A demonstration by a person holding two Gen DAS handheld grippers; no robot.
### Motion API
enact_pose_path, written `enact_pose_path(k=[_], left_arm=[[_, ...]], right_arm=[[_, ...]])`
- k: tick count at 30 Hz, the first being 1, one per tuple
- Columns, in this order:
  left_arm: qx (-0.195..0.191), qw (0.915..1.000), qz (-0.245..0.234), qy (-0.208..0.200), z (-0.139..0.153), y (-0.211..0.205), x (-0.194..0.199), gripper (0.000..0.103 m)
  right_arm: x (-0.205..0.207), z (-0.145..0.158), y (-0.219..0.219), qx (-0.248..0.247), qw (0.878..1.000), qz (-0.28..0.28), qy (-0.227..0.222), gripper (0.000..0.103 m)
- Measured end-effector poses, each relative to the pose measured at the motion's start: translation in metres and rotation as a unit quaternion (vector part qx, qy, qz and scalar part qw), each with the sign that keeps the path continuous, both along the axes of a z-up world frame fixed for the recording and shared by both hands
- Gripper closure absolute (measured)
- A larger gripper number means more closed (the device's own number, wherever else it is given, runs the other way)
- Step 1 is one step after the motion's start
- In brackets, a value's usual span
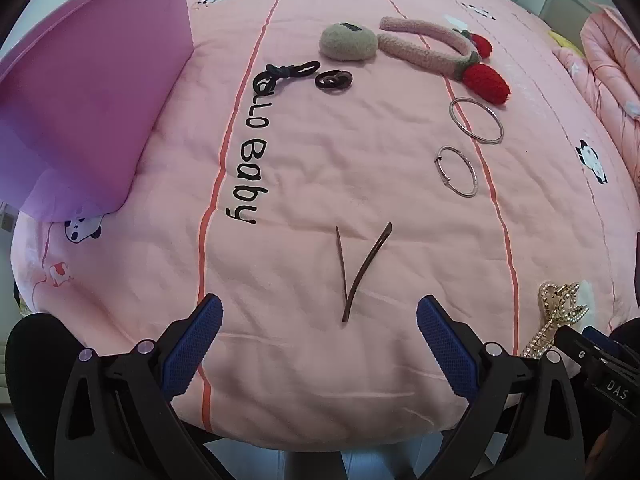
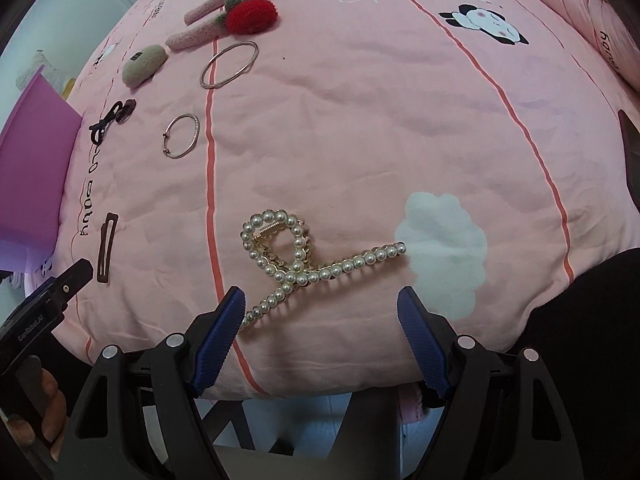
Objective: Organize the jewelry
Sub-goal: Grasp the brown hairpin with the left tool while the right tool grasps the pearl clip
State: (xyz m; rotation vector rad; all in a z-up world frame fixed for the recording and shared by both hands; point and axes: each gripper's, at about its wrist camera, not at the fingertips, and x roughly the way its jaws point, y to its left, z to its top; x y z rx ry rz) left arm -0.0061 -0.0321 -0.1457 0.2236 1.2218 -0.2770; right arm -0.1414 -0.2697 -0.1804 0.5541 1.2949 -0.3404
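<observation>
Left wrist view shows every piece lying loose on the bed (image 1: 380,184) beside the purple box (image 1: 92,92), nothing sorted yet, both tongs spread and empty.

Left tongs (image 1: 319,312) and right tongs (image 2: 320,306), both angled steeply downward, jaws spread wide and empty; a hand (image 2: 38,408) grips the left handle.

"Baby" on pink bedsheet (image 1: 304,152)

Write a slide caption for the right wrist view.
Open right gripper poised above pearl hair claw on pink bedspread.
</observation>
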Motion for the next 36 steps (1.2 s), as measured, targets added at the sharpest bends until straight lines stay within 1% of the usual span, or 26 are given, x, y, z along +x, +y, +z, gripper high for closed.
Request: enact_pose_path(k=[7,12,16,26,32,36], left_arm=[[-0.009,0.9999,0.001,0.004,-0.008,-0.005,0.006,0.007],[-0.019,0.9997,0.008,0.012,-0.016,-0.006,0.012,0.007],[-0.013,0.9997,0.008,0.018,-0.024,-0.009,0.015,0.007],[0.009,0.9997,-0.002,0.025,-0.043,-0.019,0.019,0.007],[0.014,0.9998,-0.002,0.015,-0.052,-0.024,0.022,0.006],[0.018,0.9998,-0.002,-0.005,-0.054,-0.026,0.018,0.006]], right_arm=[[0.006,-0.009,-0.004,-0.009,1.0,-0.013,0.012,0.028],[0.012,-0.015,-0.002,-0.013,1.0,-0.012,0.016,0.028],[0.017,-0.023,-0.002,-0.013,1.0,-0.015,0.02,0.028],[0.02,-0.03,0.001,-0.033,0.999,-0.007,0.023,0.028],[0.023,-0.036,0.005,-0.047,0.999,-0.005,0.024,0.028],[0.022,-0.036,0.008,-0.058,0.998,0.0,0.016,0.027]])
